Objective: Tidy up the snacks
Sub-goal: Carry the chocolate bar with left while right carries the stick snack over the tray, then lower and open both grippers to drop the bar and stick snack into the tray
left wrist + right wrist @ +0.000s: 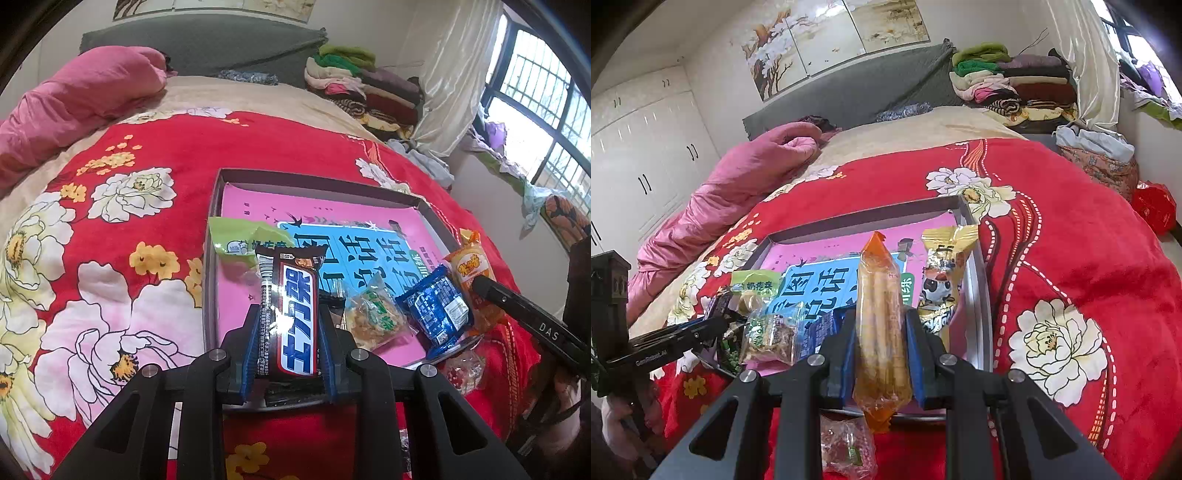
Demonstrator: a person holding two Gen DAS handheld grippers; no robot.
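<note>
A grey-rimmed tray (314,184) with a pink and blue liner lies on the red floral bedspread. My left gripper (290,310) is shut on a brown chocolate bar (291,295) over the tray's near edge. My right gripper (881,315) is shut on a long orange packet of sticks (881,295), also over the tray (871,214). In the tray lie a green packet (236,240), a clear snack packet (373,317), a blue packet (437,310) and a gold cow-print packet (942,280). A small clear packet with red sweets (846,446) sits on the bedspread before the tray.
A pink quilt (74,99) is bunched at the far left of the bed by the grey headboard (207,44). Folded clothes (354,81) are stacked at the bed's far right corner. A window (539,110) is on the right and white wardrobes (639,147) on the left.
</note>
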